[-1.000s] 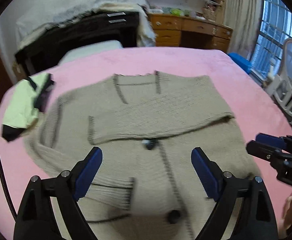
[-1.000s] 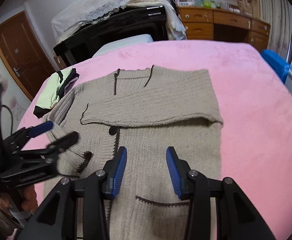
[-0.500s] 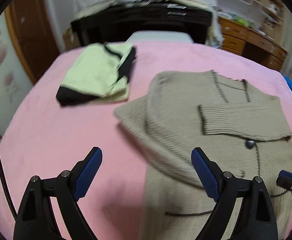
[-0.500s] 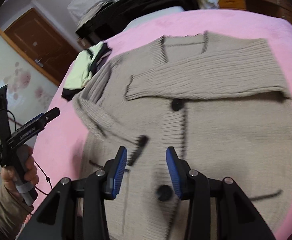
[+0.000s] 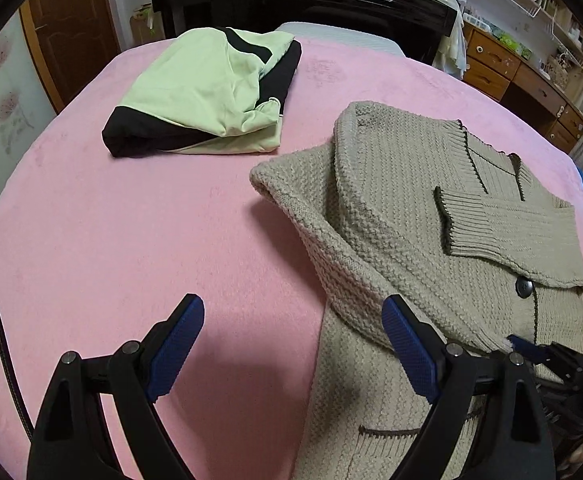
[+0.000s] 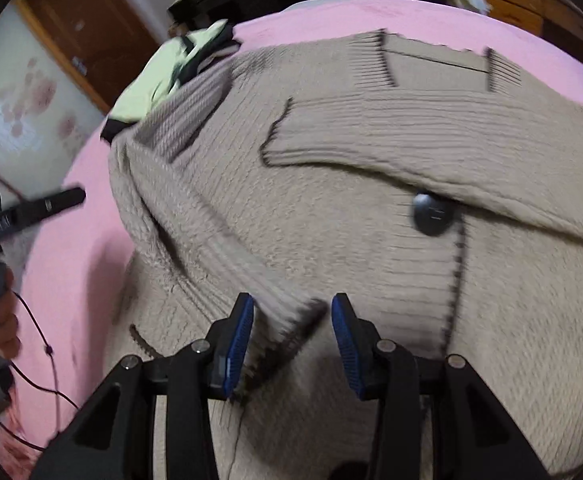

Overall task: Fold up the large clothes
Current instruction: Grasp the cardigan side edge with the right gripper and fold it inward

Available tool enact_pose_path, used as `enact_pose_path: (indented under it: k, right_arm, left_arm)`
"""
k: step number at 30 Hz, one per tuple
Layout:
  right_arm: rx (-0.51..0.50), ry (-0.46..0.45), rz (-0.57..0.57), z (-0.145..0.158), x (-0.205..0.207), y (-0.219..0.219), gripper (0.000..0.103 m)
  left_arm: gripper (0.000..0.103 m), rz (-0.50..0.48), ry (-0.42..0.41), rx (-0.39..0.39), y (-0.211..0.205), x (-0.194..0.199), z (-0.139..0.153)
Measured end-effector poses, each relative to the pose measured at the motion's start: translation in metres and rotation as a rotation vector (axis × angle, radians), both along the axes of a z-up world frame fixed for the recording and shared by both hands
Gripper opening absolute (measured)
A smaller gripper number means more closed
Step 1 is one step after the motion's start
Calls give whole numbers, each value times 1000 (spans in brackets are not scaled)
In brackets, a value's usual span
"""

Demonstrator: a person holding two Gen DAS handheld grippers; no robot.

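Since a second ago the left gripper (image 5: 291, 344) had swung off the garment to hang over bare blanket, while the right gripper (image 6: 291, 336) had closed in on the loose sleeve's cuff. The right jaws stood moderately apart with the dark-edged ribbed cuff (image 6: 291, 320) lying between them, not yet pinched. The left jaws gaped wide, holding nothing. The beige knitted cardigan (image 5: 431, 240) lay flat, just right of the left jaws and spreading ahead of the right ones; its loose left sleeve (image 6: 195, 232) ran diagonally from the cuff away to the upper left. The right gripper was clearly nearer. Beyond lay the pink plush blanket (image 5: 131, 240) and a folded pale-green and black garment (image 5: 207, 96).
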State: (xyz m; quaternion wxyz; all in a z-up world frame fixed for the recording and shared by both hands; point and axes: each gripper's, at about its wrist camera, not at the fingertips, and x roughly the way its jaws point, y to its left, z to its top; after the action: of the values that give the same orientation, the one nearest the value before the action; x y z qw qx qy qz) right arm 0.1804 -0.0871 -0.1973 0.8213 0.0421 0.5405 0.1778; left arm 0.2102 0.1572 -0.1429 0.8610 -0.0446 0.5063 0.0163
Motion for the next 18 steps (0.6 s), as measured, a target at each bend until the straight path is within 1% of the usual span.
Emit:
enact_pose_path:
  k: [1,3,4,5,6,8,12,14,15,17,18]
  right_arm:
    - [-25,-10,15,-2,-1,5,43]
    - [-79,-40,35,-4,-5,14,40]
    - [-85,-47,39,-4,-7,14,32]
    - [-78,-41,42,-4,-8,13,14]
    - [-61,-28,38,-3,-8,11,14]
    - [-64,-44,14,7,-10,5,12]
    - [-112,-177,-64,59,-9,-18,11]
    - [-150,-262,-116,90,-4,-33,11]
    - [-180,-316,-160,109,1,-45,11]
    - [-221,-368,-225,130,12,-62,11]
    - [-248,-378,-266,137,21,-74,11]
  left_arm:
    - [90,0,1,0,1,2,0]
    - [90,1,5,1,1,5,-1]
    - [90,1,6,0,1,6,-1]
    - [90,1,7,0,1,7,-1]
    - [90,0,7,0,1,7,-1]
    - [90,-2,4,2,0,9,-1]
    - [90,-7,-8,-6,-2,13,2]
    - [90,-10,-25,-14,-5,14,5]
    - [90,-12,-32,-20,-7,14,6]
    - [90,-19,-44,-35,-12,15,6]
    - [90,-23,-45,-37,-15,16,5]
